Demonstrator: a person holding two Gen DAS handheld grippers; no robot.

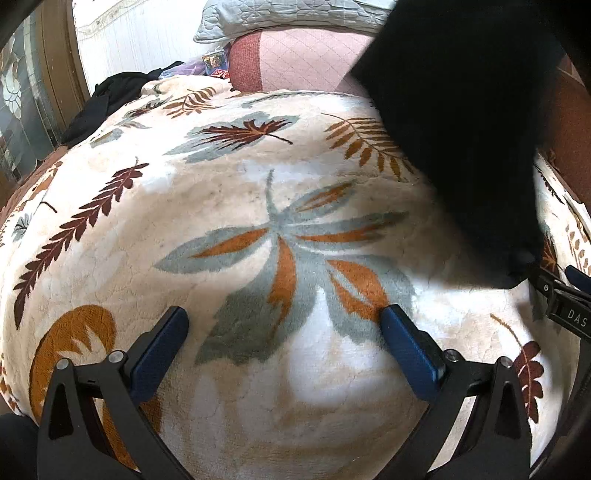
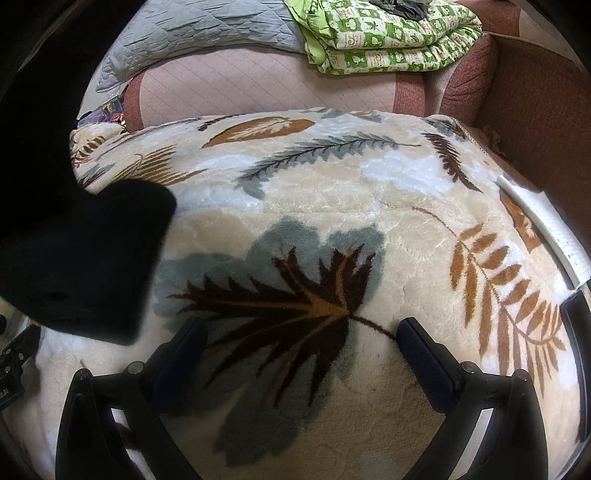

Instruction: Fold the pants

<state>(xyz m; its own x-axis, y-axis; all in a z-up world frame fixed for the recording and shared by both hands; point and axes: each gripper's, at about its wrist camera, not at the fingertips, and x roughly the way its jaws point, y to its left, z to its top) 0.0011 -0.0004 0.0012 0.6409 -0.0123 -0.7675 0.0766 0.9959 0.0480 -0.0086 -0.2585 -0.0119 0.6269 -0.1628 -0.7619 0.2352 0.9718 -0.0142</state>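
Observation:
Black pants [image 1: 461, 140] lie on a cream blanket with a leaf pattern [image 1: 258, 192], at the right of the left wrist view, as a flat folded block. They show at the left of the right wrist view [image 2: 81, 266]. My left gripper [image 1: 284, 317] is open and empty, low over the blanket, left of the pants. My right gripper [image 2: 301, 330] is open and empty over the blanket [image 2: 332, 206], right of the pants. The right gripper's body [image 1: 565, 299] shows at the right edge of the left wrist view, beside the pants' near corner.
A pink quilted sofa cushion [image 2: 258, 85] lies behind the blanket, with a grey quilt [image 2: 192, 33] and a folded green patterned blanket [image 2: 391, 37] on it. Dark clothes [image 1: 110, 99] lie at the far left. A white notepad [image 2: 546, 229] lies at the blanket's right edge.

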